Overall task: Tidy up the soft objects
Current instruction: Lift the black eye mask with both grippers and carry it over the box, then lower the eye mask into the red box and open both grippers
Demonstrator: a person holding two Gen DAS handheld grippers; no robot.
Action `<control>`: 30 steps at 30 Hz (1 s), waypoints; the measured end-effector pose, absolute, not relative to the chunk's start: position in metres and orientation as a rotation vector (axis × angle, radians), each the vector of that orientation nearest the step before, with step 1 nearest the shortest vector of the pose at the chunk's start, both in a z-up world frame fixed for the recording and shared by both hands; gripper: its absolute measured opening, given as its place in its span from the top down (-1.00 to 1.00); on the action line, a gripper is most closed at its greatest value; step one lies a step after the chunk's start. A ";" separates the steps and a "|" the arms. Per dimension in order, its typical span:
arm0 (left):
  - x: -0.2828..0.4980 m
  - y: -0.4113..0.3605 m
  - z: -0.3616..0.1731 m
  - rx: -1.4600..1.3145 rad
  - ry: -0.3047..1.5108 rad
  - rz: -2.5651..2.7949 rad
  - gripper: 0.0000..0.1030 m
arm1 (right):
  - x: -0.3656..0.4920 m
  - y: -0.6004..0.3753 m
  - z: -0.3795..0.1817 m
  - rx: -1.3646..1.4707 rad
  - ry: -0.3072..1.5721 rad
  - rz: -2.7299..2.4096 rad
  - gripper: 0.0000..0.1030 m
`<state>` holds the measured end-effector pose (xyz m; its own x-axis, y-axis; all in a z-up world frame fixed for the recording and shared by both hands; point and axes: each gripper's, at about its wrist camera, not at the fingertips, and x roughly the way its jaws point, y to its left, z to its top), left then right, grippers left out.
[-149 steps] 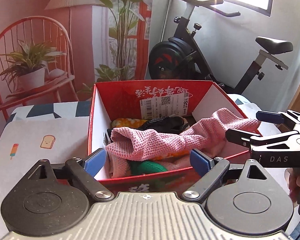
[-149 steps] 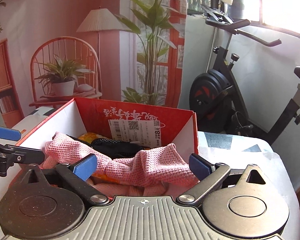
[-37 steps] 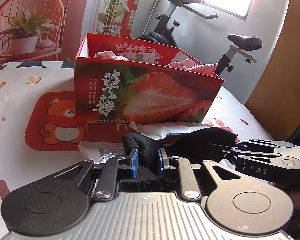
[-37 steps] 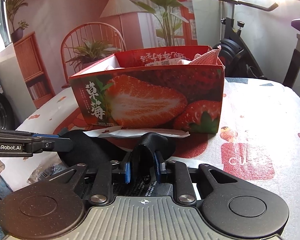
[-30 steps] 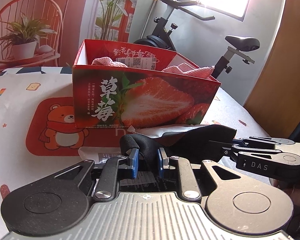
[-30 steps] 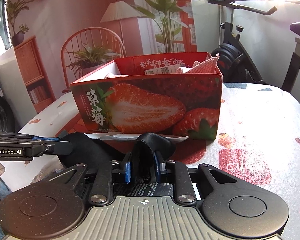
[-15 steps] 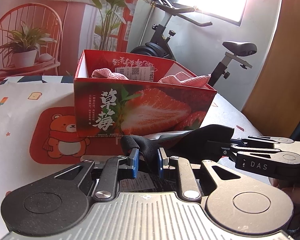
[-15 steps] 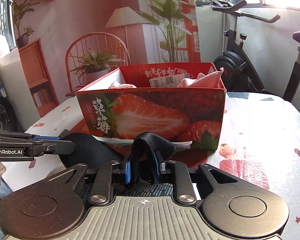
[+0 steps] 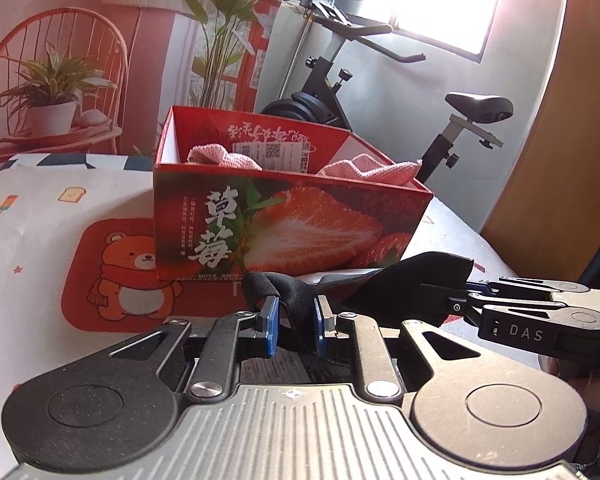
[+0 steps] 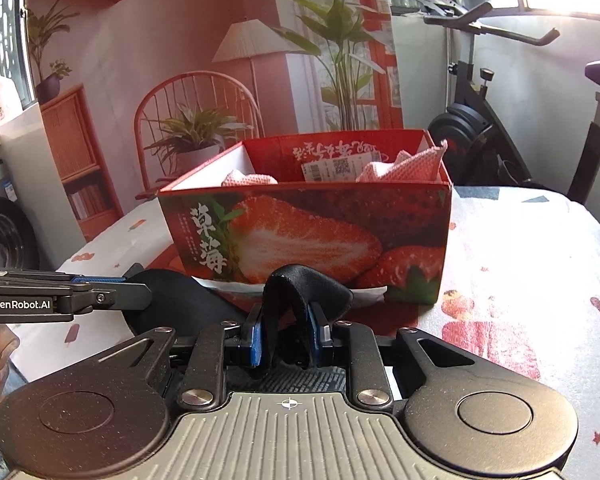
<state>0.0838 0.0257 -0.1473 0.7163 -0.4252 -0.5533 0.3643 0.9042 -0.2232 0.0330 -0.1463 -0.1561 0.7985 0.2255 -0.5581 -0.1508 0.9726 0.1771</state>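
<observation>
While the limp black fabric piece (image 9: 412,276) hangs stretched between both tools just in front of the red strawberry-printed cardboard box (image 9: 300,228), the step in hand looks like carrying it as a two-point hold. Its long axis runs side to side, roughly parallel to the box's near wall, one bunched end pointing left, the broader end right; middle sags slightly. Left gripper (image 9: 293,325) has its blue pads pressed onto the bunched strap-like end; right gripper (image 10: 286,334) pinches a folded hump of the same cloth. Whether the fabric touches the printed tablecloth (image 10: 532,264) below, cannot tell. Pink knitted cloth (image 10: 400,170) already sits in the box, one corner poking above the rim. Next move, as I judge it: raise both ends over the near wall, bring them together, release inside; snagging the rim is the risk.
</observation>
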 end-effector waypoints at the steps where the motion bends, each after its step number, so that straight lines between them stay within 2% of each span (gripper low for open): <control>1: 0.083 0.027 -0.142 -0.100 0.619 -0.438 0.64 | 0.032 -0.146 -0.150 0.122 0.597 0.206 0.61; 10: 0.094 0.036 -0.089 -0.135 0.471 -0.457 0.65 | 0.052 -0.152 -0.095 0.136 0.476 0.249 0.61; 24: 0.192 0.010 -0.035 -0.067 0.326 -0.364 0.66 | 0.180 -0.163 -0.046 0.045 0.384 0.194 0.61; 30: 0.227 -0.002 -0.049 -0.024 0.429 -0.361 0.65 | 0.219 -0.170 -0.062 0.026 0.449 0.176 0.61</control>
